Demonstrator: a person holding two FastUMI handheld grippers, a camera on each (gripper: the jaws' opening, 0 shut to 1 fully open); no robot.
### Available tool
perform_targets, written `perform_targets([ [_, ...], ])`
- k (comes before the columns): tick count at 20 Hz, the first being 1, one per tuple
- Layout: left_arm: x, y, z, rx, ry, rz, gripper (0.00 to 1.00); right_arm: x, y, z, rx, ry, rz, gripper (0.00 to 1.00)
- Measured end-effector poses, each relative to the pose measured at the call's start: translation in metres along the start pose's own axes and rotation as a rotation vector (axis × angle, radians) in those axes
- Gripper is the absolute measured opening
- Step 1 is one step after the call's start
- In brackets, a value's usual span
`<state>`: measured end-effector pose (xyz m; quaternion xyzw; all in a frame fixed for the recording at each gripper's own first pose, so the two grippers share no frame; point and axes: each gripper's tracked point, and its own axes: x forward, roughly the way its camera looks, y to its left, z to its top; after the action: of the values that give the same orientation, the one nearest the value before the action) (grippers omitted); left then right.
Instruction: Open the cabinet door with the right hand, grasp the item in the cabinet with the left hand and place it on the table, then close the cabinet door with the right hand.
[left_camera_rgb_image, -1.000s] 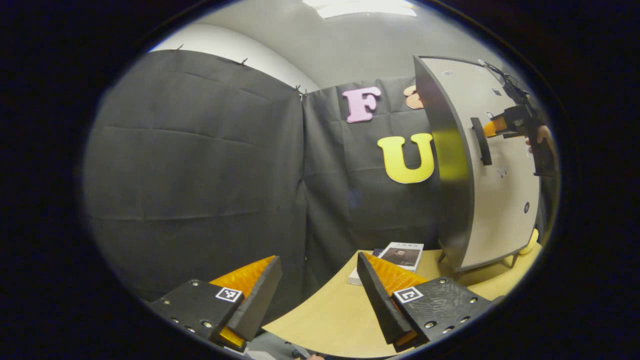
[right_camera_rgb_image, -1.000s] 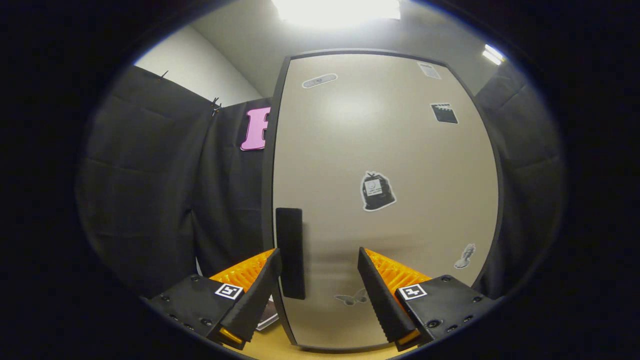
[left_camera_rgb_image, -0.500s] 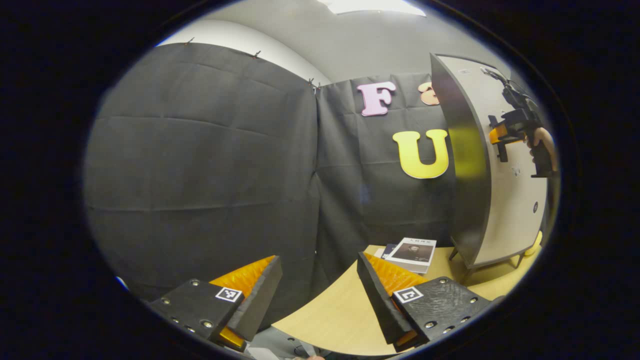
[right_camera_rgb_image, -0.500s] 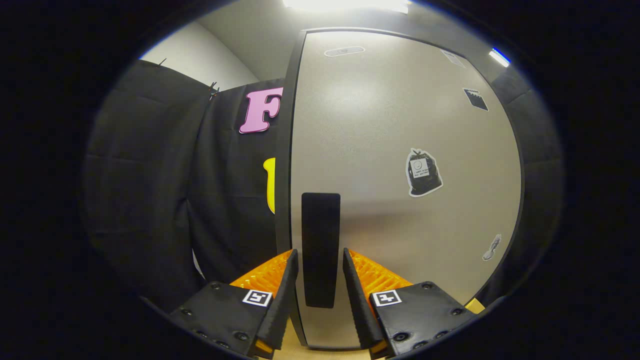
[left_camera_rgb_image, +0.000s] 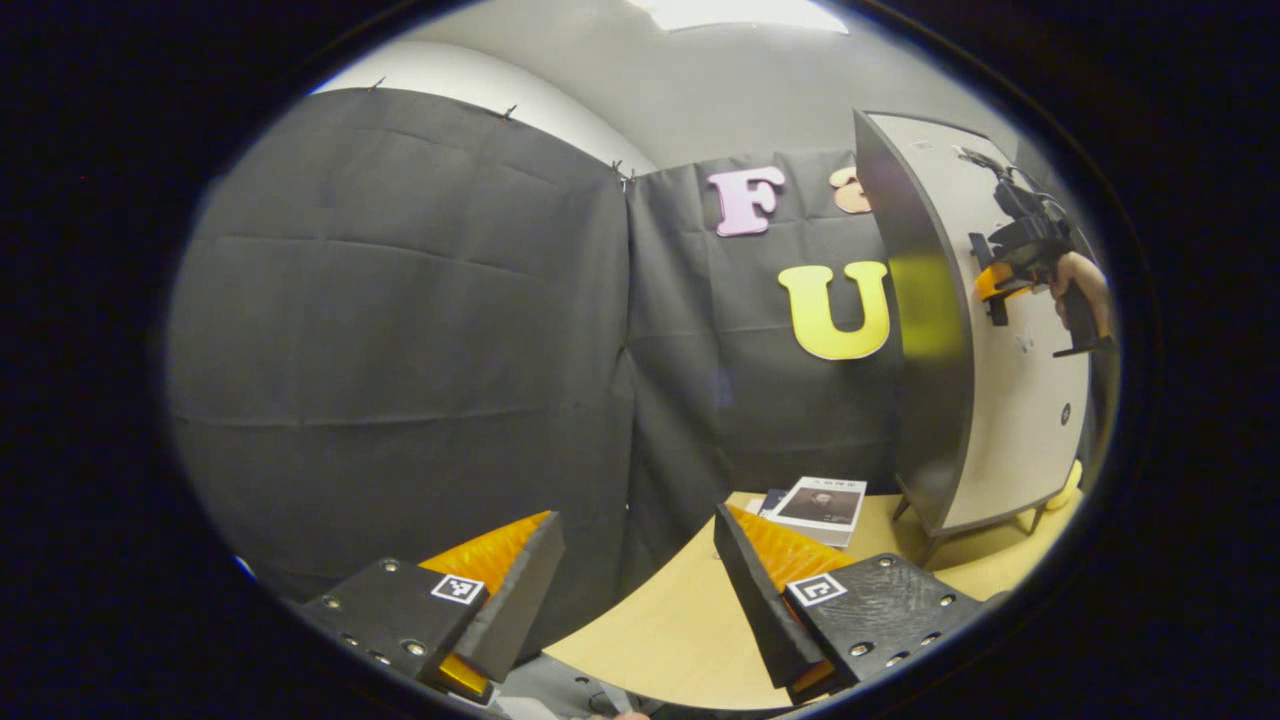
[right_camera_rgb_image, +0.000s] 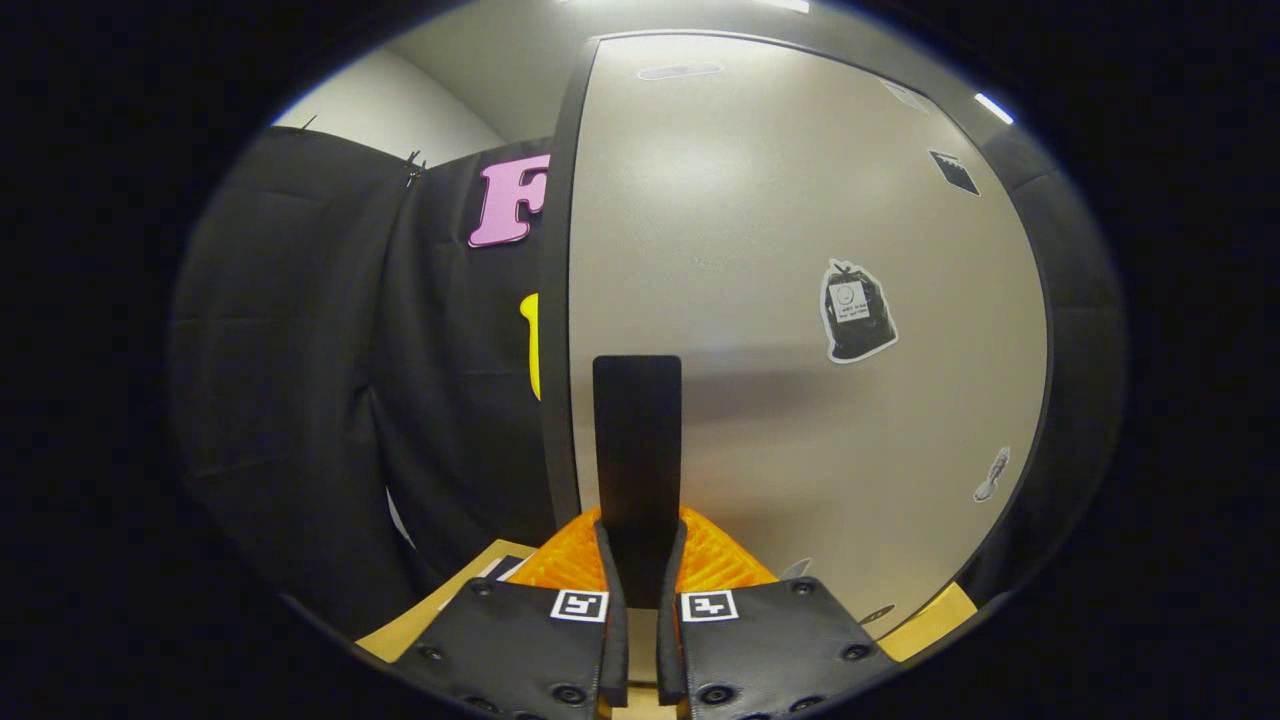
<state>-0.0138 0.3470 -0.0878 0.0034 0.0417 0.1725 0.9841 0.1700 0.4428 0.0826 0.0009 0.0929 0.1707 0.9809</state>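
Both fingers of the right gripper (right_camera_rgb_image: 640, 560) press on the door's handle (right_camera_rgb_image: 637, 450), one on each flank, pinching its lower end between ribbed inner faces. That handle is a flat, dark, matte bar standing upright, its long axis running vertically, set close to the door's left edge. The door (right_camera_rgb_image: 800, 250) is a smooth, pale panel with a faint sheen, framed by a thin dark border, and carries several small stickers (right_camera_rgb_image: 857, 310); seen from the right gripper view it lies flat and face-on.

From the left gripper view the cabinet (left_camera_rgb_image: 985, 400) stands on short legs at the tabletop's far right corner, its dark side panel turned toward the camera and the pale door facing right. The right gripper (left_camera_rgb_image: 990, 280) meets the handle there, with a hand (left_camera_rgb_image: 1085, 285) behind it.

Nearer, the left gripper (left_camera_rgb_image: 640, 600) hangs over the near edge of the tabletop (left_camera_rgb_image: 680, 620) with its fingers spread wide, holding and touching nothing. The top is light, smooth wood with a rounded edge. A thin book (left_camera_rgb_image: 825, 503) with a glossy cover lies flat near the far edge, just left of the cabinet.
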Motion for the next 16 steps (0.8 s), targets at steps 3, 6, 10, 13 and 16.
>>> perform_targets([
  [3, -0.001, -0.005, 0.006, 0.002, -0.013, -0.016, 0.92, -0.014, 0.002, -0.002, 0.002, 0.011, 0.042, 0.13],
  [6, -0.006, -0.016, 0.017, 0.006, -0.026, -0.039, 0.92, -0.029, 0.001, -0.004, 0.005, 0.021, 0.088, 0.13],
  [10, -0.007, -0.048, 0.026, 0.005, -0.041, -0.091, 0.92, -0.054, 0.002, -0.002, 0.013, 0.032, 0.149, 0.12],
  [13, -0.014, -0.073, 0.032, 0.007, -0.054, -0.128, 0.92, -0.075, 0.002, 0.000, 0.014, 0.043, 0.197, 0.10],
  [16, -0.024, -0.098, 0.040, 0.012, -0.059, -0.164, 0.92, -0.085, -0.003, -0.003, 0.013, 0.054, 0.255, 0.13],
])
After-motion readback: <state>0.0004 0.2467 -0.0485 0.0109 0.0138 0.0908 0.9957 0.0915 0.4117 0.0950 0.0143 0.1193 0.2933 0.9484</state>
